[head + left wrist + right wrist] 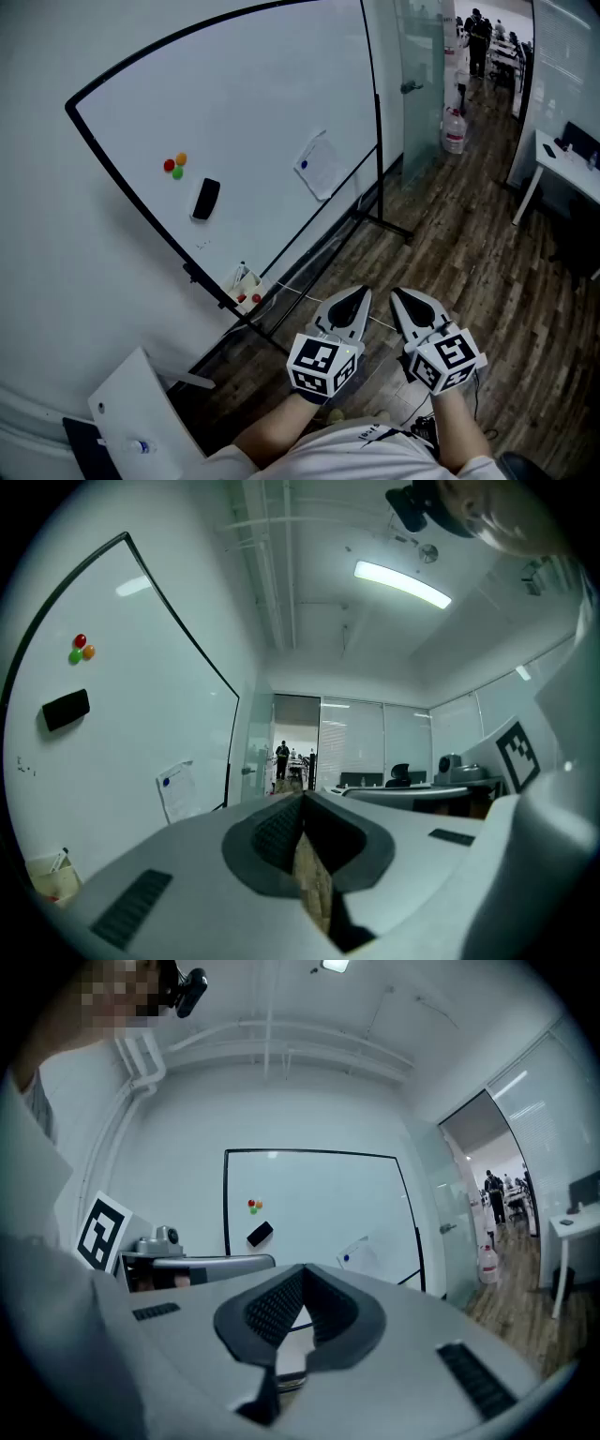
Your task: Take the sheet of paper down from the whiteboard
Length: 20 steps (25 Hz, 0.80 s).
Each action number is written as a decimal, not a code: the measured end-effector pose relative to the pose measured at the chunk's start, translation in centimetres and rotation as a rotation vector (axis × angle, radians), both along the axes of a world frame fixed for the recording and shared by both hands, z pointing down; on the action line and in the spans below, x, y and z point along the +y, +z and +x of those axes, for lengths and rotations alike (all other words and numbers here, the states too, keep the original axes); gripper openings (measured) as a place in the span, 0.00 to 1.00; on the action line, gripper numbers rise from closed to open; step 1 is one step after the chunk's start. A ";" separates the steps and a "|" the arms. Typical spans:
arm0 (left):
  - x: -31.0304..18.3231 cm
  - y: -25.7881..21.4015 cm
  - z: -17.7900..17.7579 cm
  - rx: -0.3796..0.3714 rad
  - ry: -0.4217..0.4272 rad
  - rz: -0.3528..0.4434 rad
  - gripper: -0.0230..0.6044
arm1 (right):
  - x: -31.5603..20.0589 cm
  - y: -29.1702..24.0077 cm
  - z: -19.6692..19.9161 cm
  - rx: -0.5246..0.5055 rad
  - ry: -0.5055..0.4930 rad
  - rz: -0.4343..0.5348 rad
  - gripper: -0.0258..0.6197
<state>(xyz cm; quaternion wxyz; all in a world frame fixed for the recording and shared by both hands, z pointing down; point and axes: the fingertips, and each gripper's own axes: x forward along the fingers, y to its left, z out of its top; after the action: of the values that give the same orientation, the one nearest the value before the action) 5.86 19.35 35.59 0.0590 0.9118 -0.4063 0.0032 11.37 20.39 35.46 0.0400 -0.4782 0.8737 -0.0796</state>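
The sheet of paper [322, 167] hangs on the whiteboard [253, 84], pinned by a blue magnet [303, 165] at its left edge. It also shows in the left gripper view as a paper [175, 790] far to the left, and in the right gripper view as a paper [362, 1254] beyond the jaws. My left gripper [360, 293] and right gripper [399, 295] are held side by side over the wooden floor, well short of the board. Both are shut with nothing between the jaws: left gripper [302, 800], right gripper [304, 1273].
Red, orange and green magnets [175, 166] and a black eraser [205, 199] sit on the board's left half. Its tray holds small items [247, 286]. The stand's foot [382, 225] reaches across the floor. A water jug [454, 129], glass door and white desk [561, 161] lie to the right.
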 end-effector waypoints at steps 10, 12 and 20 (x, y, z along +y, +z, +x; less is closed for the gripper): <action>0.1 0.2 0.4 -0.012 -0.013 -0.002 0.06 | 0.2 -0.4 0.6 -0.006 -0.008 0.018 0.06; 0.0 0.2 0.3 -0.007 -0.027 0.001 0.06 | 0.4 -0.8 1.3 -0.027 -0.007 0.034 0.06; -2.3 0.1 -1.8 0.006 -0.165 0.007 0.06 | -0.4 -0.6 5.2 -0.112 0.025 0.028 0.06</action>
<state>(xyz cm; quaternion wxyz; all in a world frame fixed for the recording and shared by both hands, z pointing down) 4.04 17.06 35.66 0.0572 0.8755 -0.4798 -0.0059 16.57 20.02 34.82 0.0966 -0.4832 0.8652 -0.0935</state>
